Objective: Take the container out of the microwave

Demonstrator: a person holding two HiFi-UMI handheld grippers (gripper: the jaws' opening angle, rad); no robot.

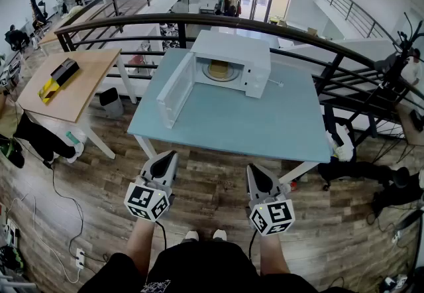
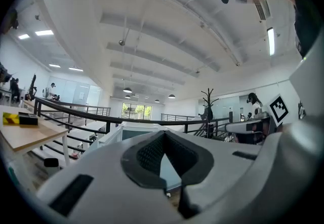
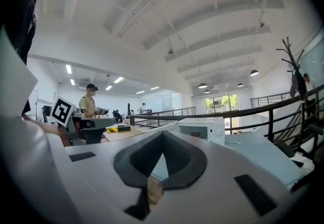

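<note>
At the far edge of the blue desk, left of centre, the white microwave stands with its door swung wide to the left, and the tan container sits inside, in plain view through the opening. Left gripper and right gripper hover level over the wood floor, short of the desk's near edge, both clenched with nothing between the jaws. Black railing curves just behind the microwave; a wooden desk with a yellow-and-black item stands off to the left.

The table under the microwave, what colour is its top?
Pale blue. The flat rectangular tabletop shows best in the head view.
</note>
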